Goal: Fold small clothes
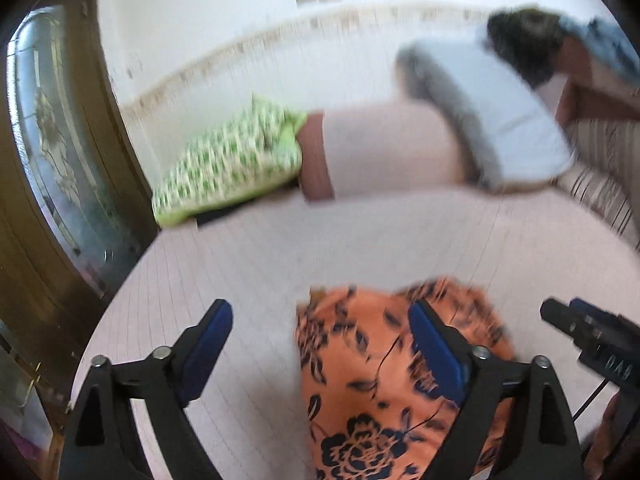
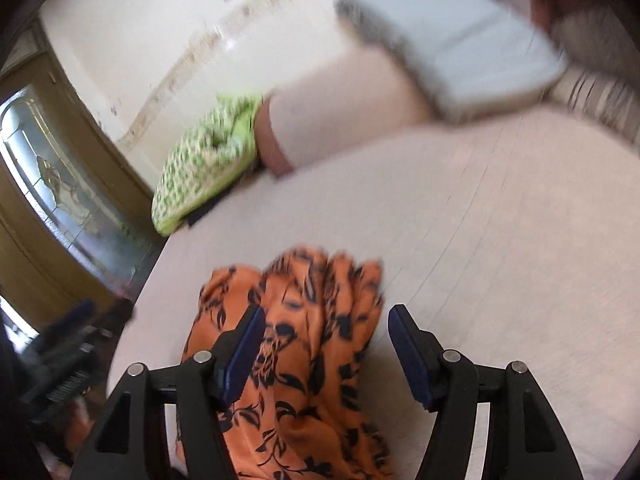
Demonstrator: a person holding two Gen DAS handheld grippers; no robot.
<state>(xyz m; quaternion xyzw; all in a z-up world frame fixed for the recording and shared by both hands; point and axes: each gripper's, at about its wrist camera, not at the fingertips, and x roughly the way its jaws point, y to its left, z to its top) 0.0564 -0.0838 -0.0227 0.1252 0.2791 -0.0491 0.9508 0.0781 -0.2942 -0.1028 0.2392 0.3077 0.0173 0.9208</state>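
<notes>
An orange garment with a dark floral print [image 1: 384, 380] lies bunched on the pale pink bed sheet [image 1: 280, 248]. My left gripper [image 1: 320, 320] is open, its jaws wide; the right finger [image 1: 432, 344] is over the garment, the left over bare sheet. In the right wrist view the garment [image 2: 304, 340] lies between and under the wide-open jaws of my right gripper [image 2: 328, 328]. The right gripper also shows at the right edge of the left wrist view [image 1: 588, 332]. Both views are blurred.
A green-and-white patterned pillow [image 1: 228, 168] lies at the far left of the bed. A pale pillow [image 1: 380, 148] and a folded grey-white blanket [image 1: 500, 112] lie behind. A wooden door with glass [image 1: 48, 140] stands at the left.
</notes>
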